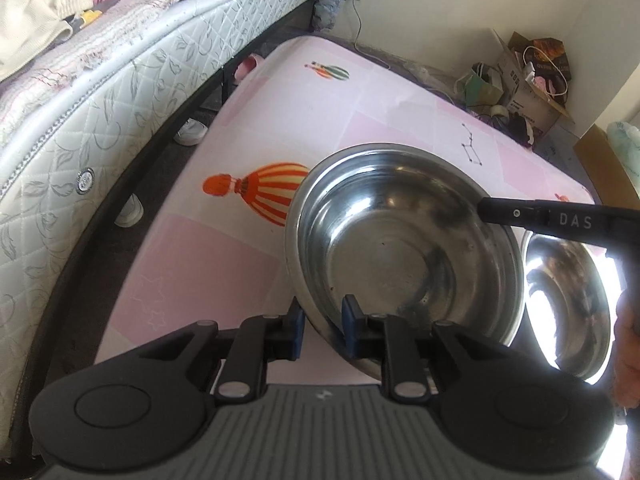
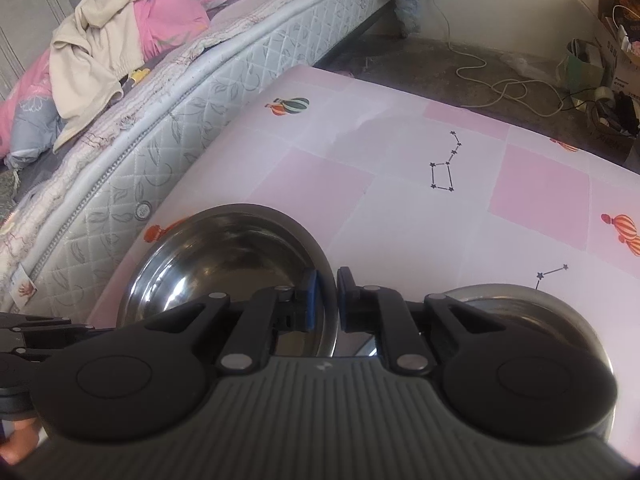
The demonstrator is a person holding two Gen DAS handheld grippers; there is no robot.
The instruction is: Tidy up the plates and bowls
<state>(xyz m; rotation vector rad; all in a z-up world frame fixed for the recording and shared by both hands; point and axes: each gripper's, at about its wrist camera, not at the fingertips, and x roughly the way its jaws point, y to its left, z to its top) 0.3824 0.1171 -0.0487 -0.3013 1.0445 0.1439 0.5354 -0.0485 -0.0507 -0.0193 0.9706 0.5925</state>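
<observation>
I am holding the round stainless-steel bowl by two sides of its rim at once, over the near part of the pink checked tabletop with hot-air-balloon prints. The left gripper is clamped on the bowl's near rim, one blue pad inside the wall and one outside. The right gripper is pinched shut on the rim at the bowl's right side. A second shiny steel bowl is sitting just right of it, close to the near edge. The bowl appears tilted, so I judge the safest way on is keeping both clamps firm, moving both hands together without twisting, and levelling it before nesting it into the second bowl.
</observation>
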